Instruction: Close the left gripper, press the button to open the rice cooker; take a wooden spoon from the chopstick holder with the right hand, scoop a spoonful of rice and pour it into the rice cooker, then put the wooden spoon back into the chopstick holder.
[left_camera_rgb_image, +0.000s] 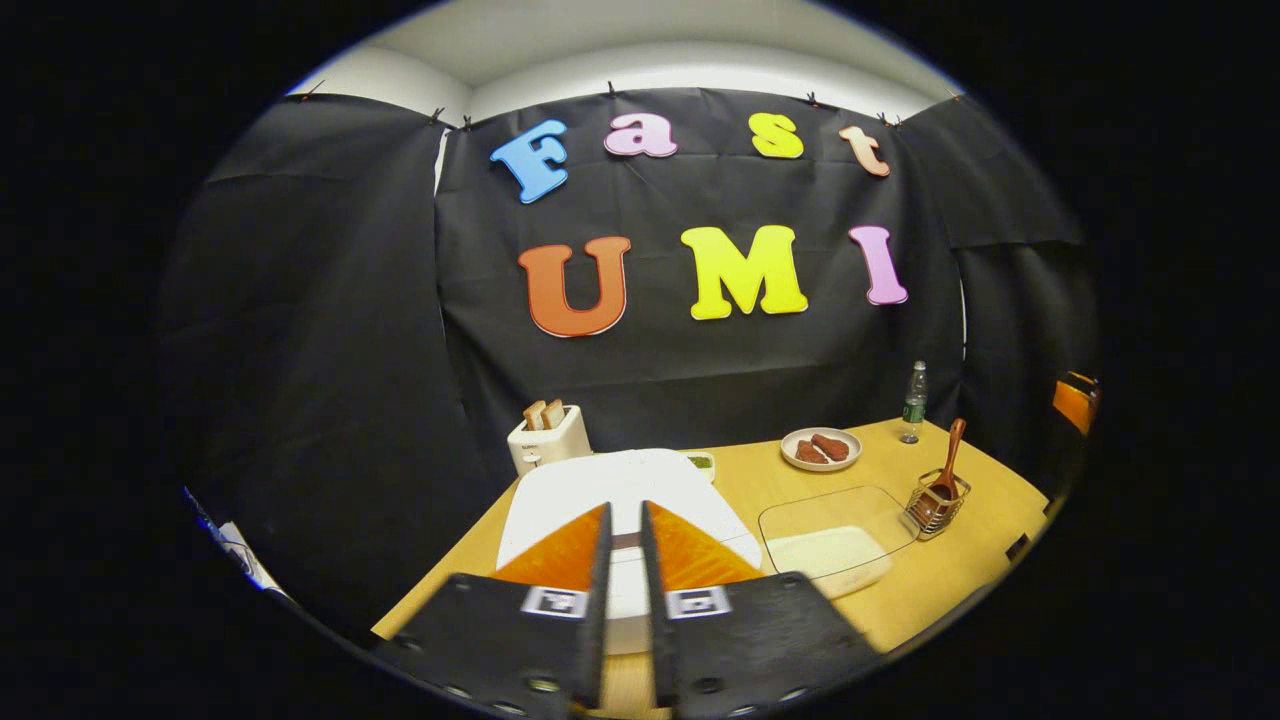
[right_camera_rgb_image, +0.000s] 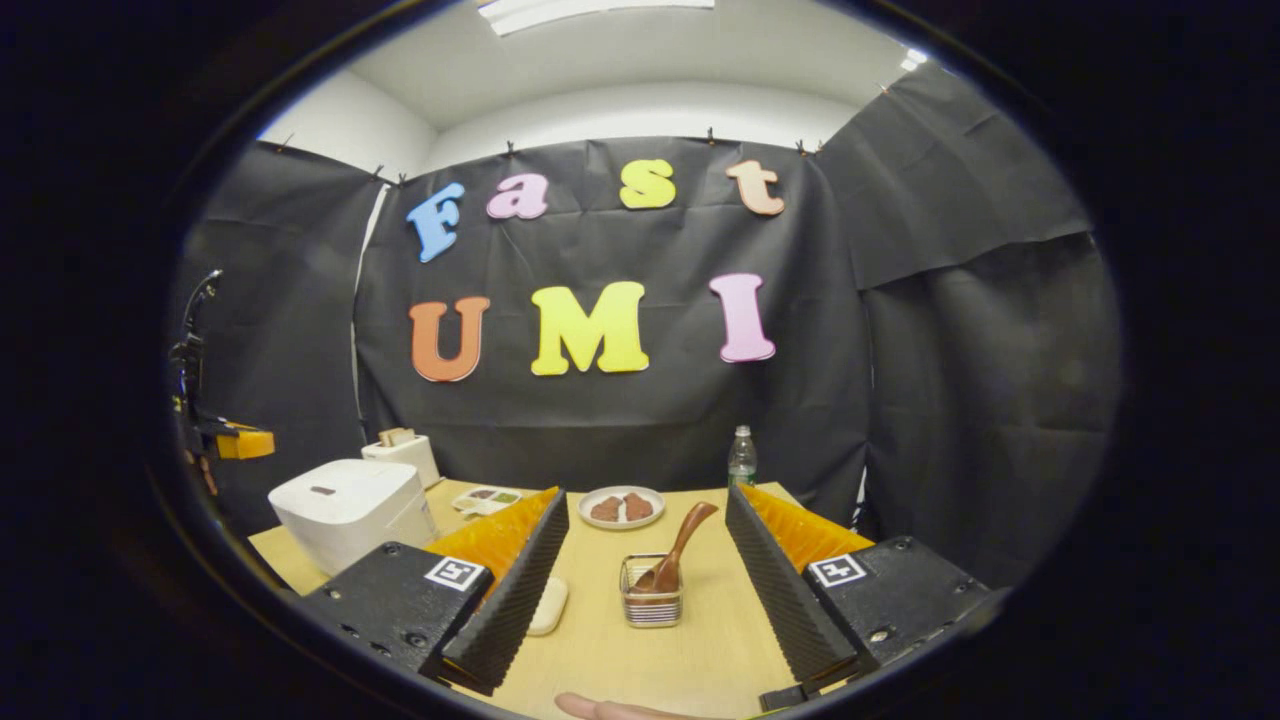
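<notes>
The white rice cooker (left_camera_rgb_image: 560, 495) sits with its lid down at the table's left, also seen from the side (right_camera_rgb_image: 345, 505). My left gripper (left_camera_rgb_image: 625, 512) hovers just over its lid, fingers nearly together with nothing between them. A brown wooden spoon (right_camera_rgb_image: 680, 548) leans in the wire chopstick holder (right_camera_rgb_image: 650, 603), straight ahead of my right gripper (right_camera_rgb_image: 648, 495), which is wide open and empty. The spoon (left_camera_rgb_image: 948, 465) and holder (left_camera_rgb_image: 938, 505) stand right of a clear box of rice (left_camera_rgb_image: 835, 545). My right gripper's left finger partly hides that box (right_camera_rgb_image: 548, 605).
A toaster (left_camera_rgb_image: 545, 435) with bread stands behind the cooker. A plate of brown food (right_camera_rgb_image: 621, 507), a water bottle (right_camera_rgb_image: 741, 458) and a small dish (right_camera_rgb_image: 485, 497) line the table's far side. A fingertip (right_camera_rgb_image: 610, 708) pokes in at the bottom edge.
</notes>
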